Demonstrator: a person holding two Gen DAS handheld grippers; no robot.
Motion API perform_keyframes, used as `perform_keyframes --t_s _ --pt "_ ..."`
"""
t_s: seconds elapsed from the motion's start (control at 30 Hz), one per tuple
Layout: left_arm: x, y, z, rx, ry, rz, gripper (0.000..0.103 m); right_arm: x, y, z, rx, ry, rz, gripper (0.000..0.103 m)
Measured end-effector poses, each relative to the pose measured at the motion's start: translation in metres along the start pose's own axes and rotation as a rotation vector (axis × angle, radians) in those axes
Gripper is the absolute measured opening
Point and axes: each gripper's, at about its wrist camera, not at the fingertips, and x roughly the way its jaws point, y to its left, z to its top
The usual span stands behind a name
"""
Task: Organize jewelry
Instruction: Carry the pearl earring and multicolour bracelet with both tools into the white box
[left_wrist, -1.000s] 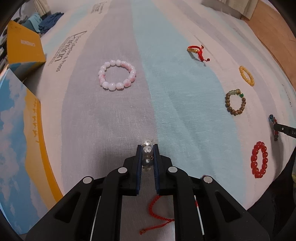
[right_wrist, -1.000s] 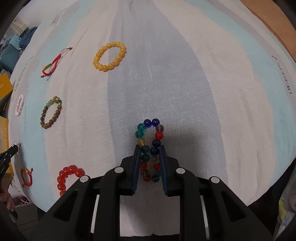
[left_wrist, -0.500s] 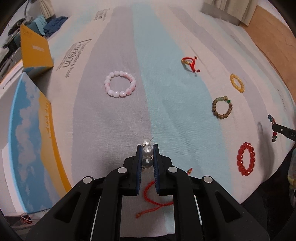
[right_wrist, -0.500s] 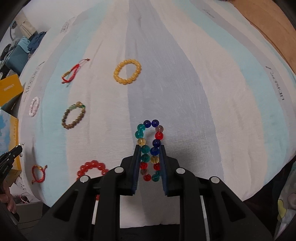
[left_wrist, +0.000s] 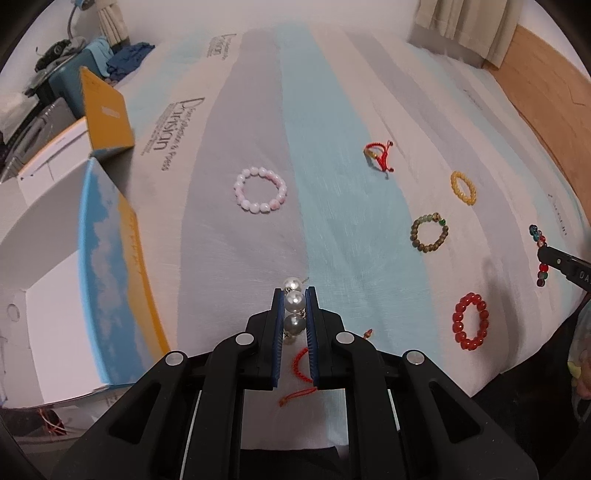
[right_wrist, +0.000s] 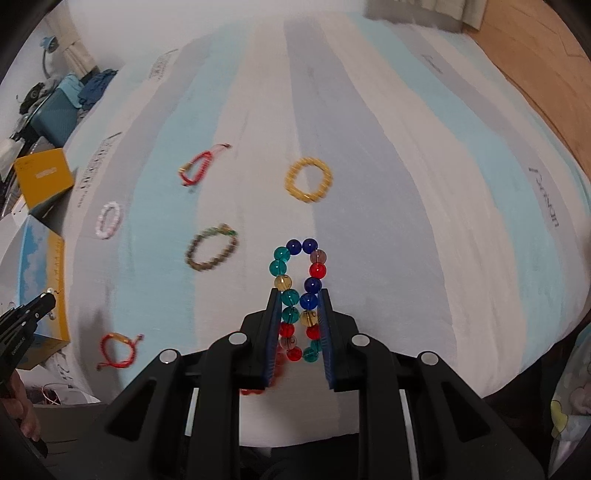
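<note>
- Striped cloth (left_wrist: 332, 110): bracelets lie well apart on it; open box (left_wrist: 48, 295) stands at its left edge.
- Right gripper (right_wrist: 297, 295): fingers pinch the multicolour bead bracelet (right_wrist: 301, 273), flattened into a long loop above the cloth. Risk: round beads roll between the pads, so the loop slips out.
- Left gripper (left_wrist: 294, 295): fingers clamp the pearl strand (left_wrist: 294, 301) by a single bead. Risk: small contact, so the strand pivots or drops onto the red cord bracelet (left_wrist: 299, 363) beneath.

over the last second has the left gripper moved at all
Yes. The left gripper, shut on the pearl piece, has drawn back and up from the cloth: the pink bracelet looks smaller and more box shows.
</note>
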Motion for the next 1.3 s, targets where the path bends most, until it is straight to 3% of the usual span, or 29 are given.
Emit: perform_keyframes --t_s 0.53,0.97,1.3 --pt "-0.066 0.060 0.013 -0.076 -0.076 0.018 0.010 -0.050 0.122 0.024 -0.133 -0.078 0.067 0.019" --pt "-0.100 0.162 -0.001 -0.190 -0.094 0.094 0.010 -0.063 0.268 0.019 -0.298 -0.092 0.169 0.019" --pt "-0.108 0.263 -0.041 -0.319 -0.063 0.159 0.010 -0.064 0.395 -0.011 -0.440 -0.063 0.271 0.019"
